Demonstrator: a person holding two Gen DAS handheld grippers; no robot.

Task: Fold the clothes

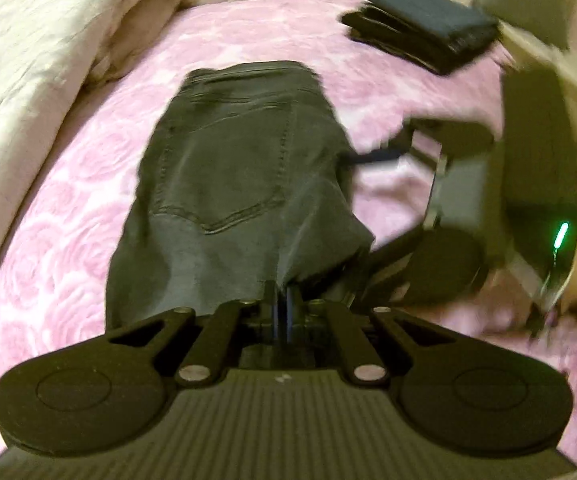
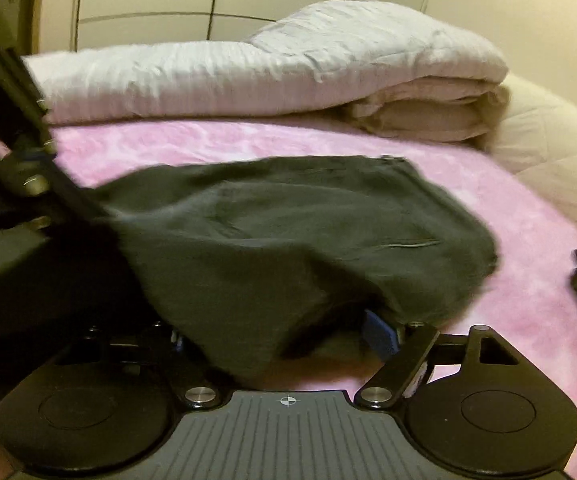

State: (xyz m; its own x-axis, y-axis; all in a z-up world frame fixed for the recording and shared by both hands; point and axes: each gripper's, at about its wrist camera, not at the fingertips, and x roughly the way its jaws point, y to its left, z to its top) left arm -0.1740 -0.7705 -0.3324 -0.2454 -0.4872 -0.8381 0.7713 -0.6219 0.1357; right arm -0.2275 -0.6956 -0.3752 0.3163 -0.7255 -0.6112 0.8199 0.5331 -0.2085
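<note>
Folding dark jeans on the pink bedspread.

The left gripper (image 1: 281, 312) pinches an edge of the jeans (image 1: 240, 176), which lie half-folded on the bedspread (image 1: 68, 240), pocket up. The right gripper (image 2: 288, 336) stands released, its jaws wide with cloth draped between them. A folded pile (image 1: 420, 24) waits near the pillows (image 1: 48, 40). Next, I judge, the right needs a firm pinch before the fold carries over.

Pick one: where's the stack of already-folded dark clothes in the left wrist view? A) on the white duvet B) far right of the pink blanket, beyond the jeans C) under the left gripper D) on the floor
B: the folded dark stack lies on the pink blanket at its far right, past the grey jeans, clear of the white duvet.
</note>
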